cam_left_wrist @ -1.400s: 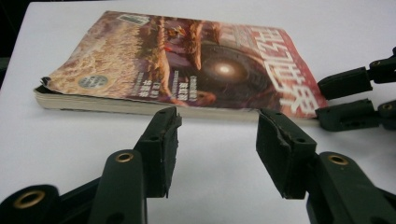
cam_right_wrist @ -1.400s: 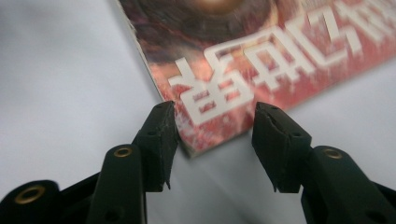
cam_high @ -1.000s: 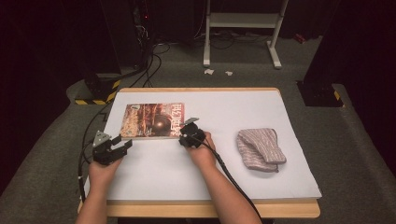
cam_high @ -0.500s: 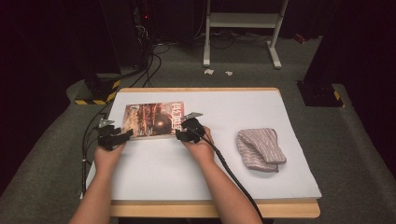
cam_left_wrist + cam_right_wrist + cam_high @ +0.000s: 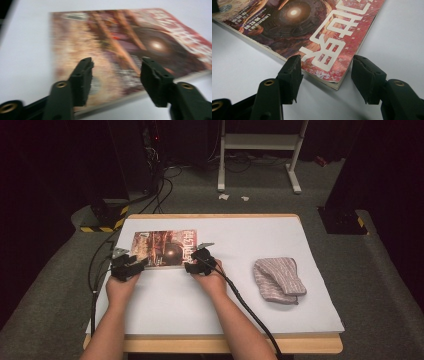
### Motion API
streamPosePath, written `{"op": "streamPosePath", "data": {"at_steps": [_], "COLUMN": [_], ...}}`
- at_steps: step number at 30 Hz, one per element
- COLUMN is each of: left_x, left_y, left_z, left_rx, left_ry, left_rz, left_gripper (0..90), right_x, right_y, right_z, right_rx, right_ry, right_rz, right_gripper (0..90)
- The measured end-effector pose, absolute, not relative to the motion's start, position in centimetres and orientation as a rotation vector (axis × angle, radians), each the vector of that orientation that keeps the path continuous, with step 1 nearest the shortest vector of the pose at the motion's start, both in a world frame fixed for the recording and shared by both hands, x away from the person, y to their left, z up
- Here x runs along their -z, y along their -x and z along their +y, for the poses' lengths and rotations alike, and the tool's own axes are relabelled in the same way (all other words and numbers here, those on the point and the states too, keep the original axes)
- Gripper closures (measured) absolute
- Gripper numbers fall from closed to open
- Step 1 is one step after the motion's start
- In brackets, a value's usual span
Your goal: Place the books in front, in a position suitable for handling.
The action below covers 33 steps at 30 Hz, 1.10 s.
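Observation:
A book [image 5: 165, 247] with a red-brown cover lies flat at the back left of the white table [image 5: 240, 240]. My left gripper [image 5: 131, 265] stands open at its near left corner. In the left gripper view, that gripper [image 5: 116, 72] has the blurred cover [image 5: 125, 45] under and between its jaws, pads apart from it. My right gripper [image 5: 194, 262] is open at the near right corner. In the right gripper view, the book's corner [image 5: 332, 75] lies between this gripper's [image 5: 327, 72] jaws, untouched. Both pairs of jaws have just been closing a little.
A folded striped grey cloth [image 5: 277, 280] rests on the table's right side. Black cables [image 5: 95, 270] trail off the left edge, and one runs back along the right forearm. A white metal stand [image 5: 260, 150] is on the floor beyond the table.
My left hand has moved forward and slightly right, up to the book's near left corner. The right hand has stayed at the near right corner, its jaws now wider than a second ago.

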State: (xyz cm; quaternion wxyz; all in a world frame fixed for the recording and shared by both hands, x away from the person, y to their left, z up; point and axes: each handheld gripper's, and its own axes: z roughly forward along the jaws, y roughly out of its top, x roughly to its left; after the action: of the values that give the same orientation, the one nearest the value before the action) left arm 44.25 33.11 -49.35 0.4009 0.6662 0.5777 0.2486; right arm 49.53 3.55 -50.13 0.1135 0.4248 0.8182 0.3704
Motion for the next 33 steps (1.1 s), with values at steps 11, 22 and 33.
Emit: {"op": "streamPosePath", "data": {"at_steps": [11, 22, 33], "left_x": [50.7, 50.3, 50.2], "left_y": [-45.5, -44.3, -40.9], "left_z": [35.6, 34.7, 32.2], "left_rx": [-0.54, -0.565, -0.566], "left_ry": [-1.709, -1.786, -1.85], "left_rz": [1.59, 1.562, 1.466], "left_gripper": [36.0, 42.9, 45.8], "right_x": [50.2, 49.7, 48.3], "right_y": [-49.5, -48.8, -44.9], "right_z": [3.6, 3.0, 0.4], "right_rx": [-1.086, -1.059, -1.094], "right_ry": [-1.238, -1.224, -1.121], "right_rz": [2.396, 2.409, 2.374], "right_gripper": [41.8, 47.0, 49.0]}}
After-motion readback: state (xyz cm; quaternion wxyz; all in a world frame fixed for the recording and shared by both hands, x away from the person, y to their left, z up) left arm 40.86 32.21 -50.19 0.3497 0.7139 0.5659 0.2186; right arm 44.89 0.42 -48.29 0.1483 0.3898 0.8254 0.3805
